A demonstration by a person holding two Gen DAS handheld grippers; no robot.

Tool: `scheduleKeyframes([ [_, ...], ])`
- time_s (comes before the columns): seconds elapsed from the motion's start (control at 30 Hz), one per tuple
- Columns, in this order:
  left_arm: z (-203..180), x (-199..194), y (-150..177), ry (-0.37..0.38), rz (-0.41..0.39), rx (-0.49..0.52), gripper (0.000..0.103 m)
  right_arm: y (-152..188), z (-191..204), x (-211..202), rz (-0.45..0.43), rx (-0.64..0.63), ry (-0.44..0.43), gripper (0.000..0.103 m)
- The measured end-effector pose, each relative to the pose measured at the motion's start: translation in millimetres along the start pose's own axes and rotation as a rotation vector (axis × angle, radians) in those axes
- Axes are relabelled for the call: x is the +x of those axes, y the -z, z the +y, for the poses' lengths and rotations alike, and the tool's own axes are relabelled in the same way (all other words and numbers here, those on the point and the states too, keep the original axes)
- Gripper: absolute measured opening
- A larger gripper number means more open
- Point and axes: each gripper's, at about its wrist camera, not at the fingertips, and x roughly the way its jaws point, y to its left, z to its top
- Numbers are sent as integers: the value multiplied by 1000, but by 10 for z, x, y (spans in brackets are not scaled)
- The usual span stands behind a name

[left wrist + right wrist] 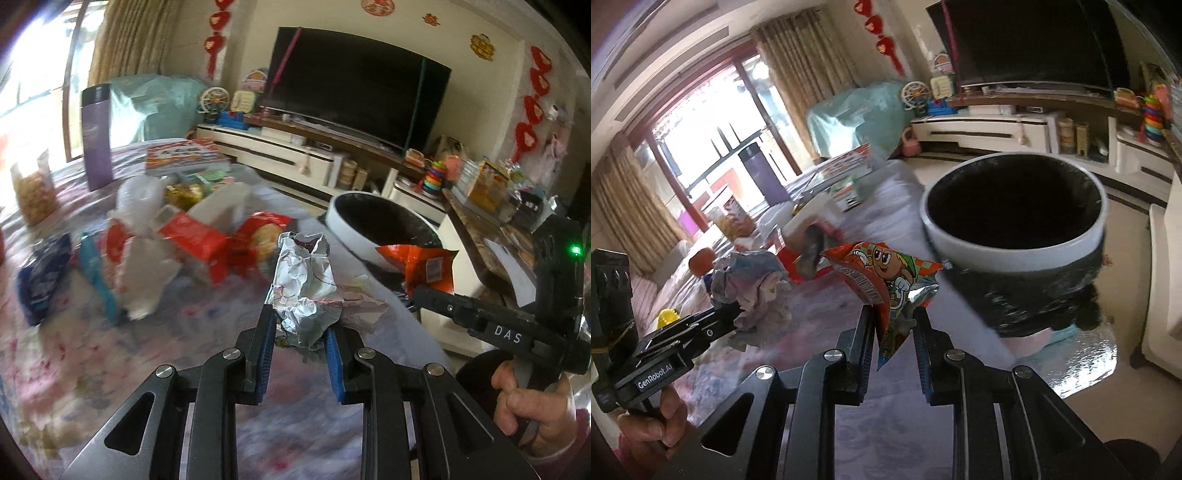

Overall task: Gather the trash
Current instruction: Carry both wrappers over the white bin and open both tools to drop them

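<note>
1. A table (184,369) under a pale, pink-and-lilac patterned cloth fills the lower part of both wrist views; its far edge meets a cream floor.
2. A dark television (354,85) sits on a long white-and-brown cabinet (280,147) against the far wall.
3. A round waste bin (1015,251) with a white rim and a black bag lining stands just beyond the table's edge, its mouth open and dark. In the left wrist view the same bin (354,236) lies to the right of the table.
4. A heap of packaging lies on the table in the left wrist view: a red-and-white carton (195,240), a white plastic bag (144,258), a blue packet (44,280) and a jar of yellowish snacks (33,192), with a purple tumbler (98,136) standing farther back.
5. The left gripper (301,332) is clamped on a crumpled white paper wad (306,284), which stands up between the blue pads above the cloth.
6. The right gripper (895,325) is closed on an orange snack wrapper (886,273) printed with a cartoon figure; the wrapper hangs above the table, just left of the bin and near its rim.
7. A hand (535,406) grips the right gripper's handle at the left view's edge.
</note>
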Motion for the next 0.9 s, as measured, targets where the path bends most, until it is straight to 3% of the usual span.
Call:
scheduleKeyframes([
  [0.9, -515, 1211, -881, 74, 47, 101, 25, -600, -867, -4, -23, 72, 81, 21],
])
